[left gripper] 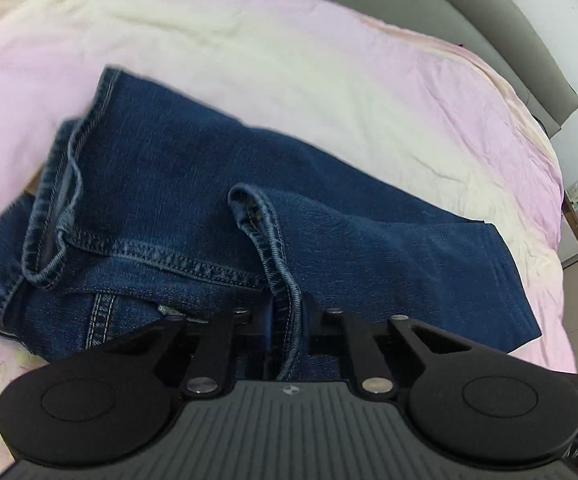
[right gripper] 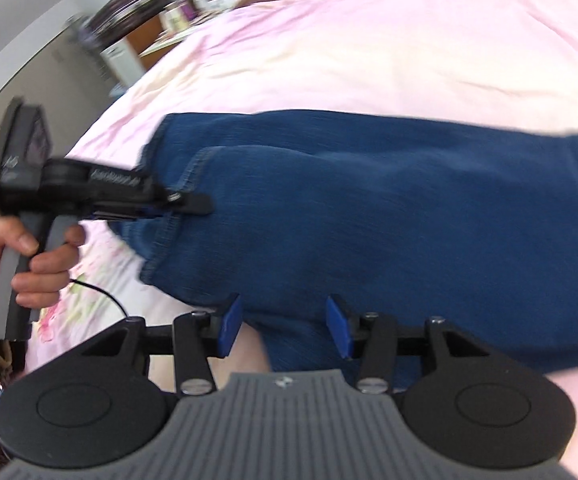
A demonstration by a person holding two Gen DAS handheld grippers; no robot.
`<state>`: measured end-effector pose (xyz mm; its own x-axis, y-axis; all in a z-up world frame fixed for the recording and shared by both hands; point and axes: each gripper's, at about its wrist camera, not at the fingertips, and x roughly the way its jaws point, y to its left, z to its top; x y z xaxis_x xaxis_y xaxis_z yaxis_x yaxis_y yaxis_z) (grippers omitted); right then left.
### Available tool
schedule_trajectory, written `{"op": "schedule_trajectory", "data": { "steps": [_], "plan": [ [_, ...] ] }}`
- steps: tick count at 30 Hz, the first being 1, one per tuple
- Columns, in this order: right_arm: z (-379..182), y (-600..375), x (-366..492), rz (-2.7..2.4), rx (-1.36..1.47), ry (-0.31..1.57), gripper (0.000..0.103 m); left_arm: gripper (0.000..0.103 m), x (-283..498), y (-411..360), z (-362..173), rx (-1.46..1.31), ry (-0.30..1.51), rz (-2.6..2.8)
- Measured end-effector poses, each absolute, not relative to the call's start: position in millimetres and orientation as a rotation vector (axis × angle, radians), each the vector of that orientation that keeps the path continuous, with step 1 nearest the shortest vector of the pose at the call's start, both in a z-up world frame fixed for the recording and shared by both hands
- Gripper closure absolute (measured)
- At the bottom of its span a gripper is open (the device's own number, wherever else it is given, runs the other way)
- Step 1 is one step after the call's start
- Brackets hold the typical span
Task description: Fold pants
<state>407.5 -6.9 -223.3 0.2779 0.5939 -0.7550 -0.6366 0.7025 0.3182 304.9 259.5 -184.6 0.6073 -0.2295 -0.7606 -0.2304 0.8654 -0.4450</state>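
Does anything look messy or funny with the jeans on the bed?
A little. The jeans lie bunched on the bed, their hems curled and crooked rather than lined up. The left gripper pinches one hem. The right gripper is open at the edge. Nothing looks torn or spilled.

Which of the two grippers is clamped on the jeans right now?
The left gripper: it pinches a hem of the jeans. The right gripper is open.
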Motion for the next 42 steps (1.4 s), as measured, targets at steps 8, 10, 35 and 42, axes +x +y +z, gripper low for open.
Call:
{"op": "schedule_trajectory", "data": {
  "steps": [8, 10, 35, 42],
  "plan": [
    [-219.0, -85.1, 421.7, 0.66, 0.004, 0.919, 0.059, 0.091, 291.7, 226.2, -90.4, -0.301, 0.766, -0.058],
    [-215.4, -105.6, 426.9, 0.611, 0.021, 0.905, 0.059, 0.091, 295.0, 225.7, -61.5, -0.234, 0.742, -0.057],
    [-212.3, -165.8, 447.2, 0.508, 0.081, 0.849, 0.059, 0.091, 357.5, 333.8, -137.3, -0.17, 1.02, 0.183],
    [-212.1, -166.6, 452.2, 0.487, 0.073, 0.836, 0.059, 0.077, 353.2, 350.5, -177.9, -0.258, 1.041, 0.231]
  ]
}}
